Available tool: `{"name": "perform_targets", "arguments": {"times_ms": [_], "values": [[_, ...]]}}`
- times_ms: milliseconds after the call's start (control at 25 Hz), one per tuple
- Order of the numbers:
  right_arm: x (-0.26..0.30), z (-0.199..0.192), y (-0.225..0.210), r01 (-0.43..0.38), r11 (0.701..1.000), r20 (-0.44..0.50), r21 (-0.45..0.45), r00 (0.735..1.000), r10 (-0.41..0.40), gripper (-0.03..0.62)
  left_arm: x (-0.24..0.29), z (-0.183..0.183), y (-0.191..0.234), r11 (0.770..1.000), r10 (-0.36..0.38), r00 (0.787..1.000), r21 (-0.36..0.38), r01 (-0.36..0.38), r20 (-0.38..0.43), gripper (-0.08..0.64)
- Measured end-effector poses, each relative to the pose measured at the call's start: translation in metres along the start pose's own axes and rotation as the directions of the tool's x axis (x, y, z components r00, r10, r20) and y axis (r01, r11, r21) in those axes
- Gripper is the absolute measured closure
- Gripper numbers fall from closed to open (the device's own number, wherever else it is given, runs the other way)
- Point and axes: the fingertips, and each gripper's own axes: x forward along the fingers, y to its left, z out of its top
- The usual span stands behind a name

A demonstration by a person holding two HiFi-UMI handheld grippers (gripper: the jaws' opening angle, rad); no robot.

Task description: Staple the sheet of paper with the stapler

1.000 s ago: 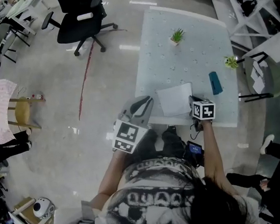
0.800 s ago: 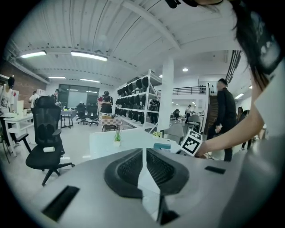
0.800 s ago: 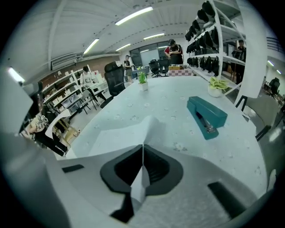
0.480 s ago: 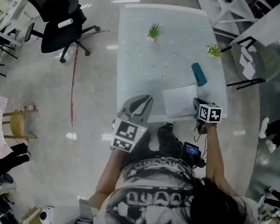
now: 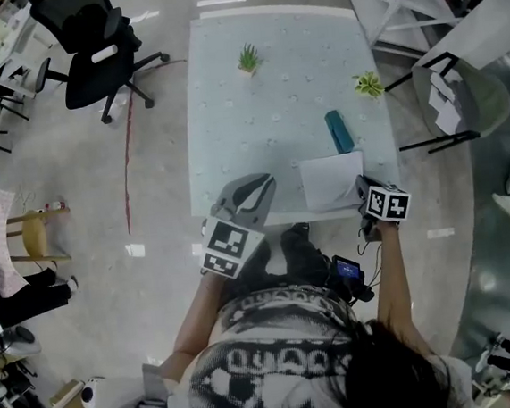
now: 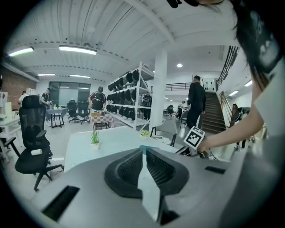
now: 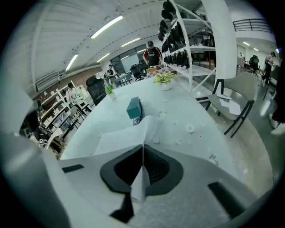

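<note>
— Sheet of paper (image 5: pixel 327 183): has it been stapled yet?
— No staple can be made out on it. The teal stapler (image 5: pixel 339 131) is seen lying on the table (image 5: pixel 265 117), touched by neither pair of tongs. The whole stapling is judged not yet done
— How is everything placed?
— The left tongs (image 5: pixel 267 184) are held shut and empty over the table's near edge, well left of the sheet. The sheet is laid near that edge, with its far right corner curled upward. The right tongs (image 7: pixel 142 147) are closed on its near right edge. The stapler is found just beyond the sheet; whether the two touch cannot be told
</note>
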Motion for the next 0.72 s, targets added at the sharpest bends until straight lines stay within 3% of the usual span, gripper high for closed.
{"name": "perform_targets", "arguments": {"times_ms": [720], "values": [[0.032,0.034,-0.011,-0.138,0.989,-0.047,-0.051,0.99,0.136,0.58,0.037,0.009,-0.013,0.996,0.091,0.996,-0.015,-0.091,-0.022,0.535]]}}
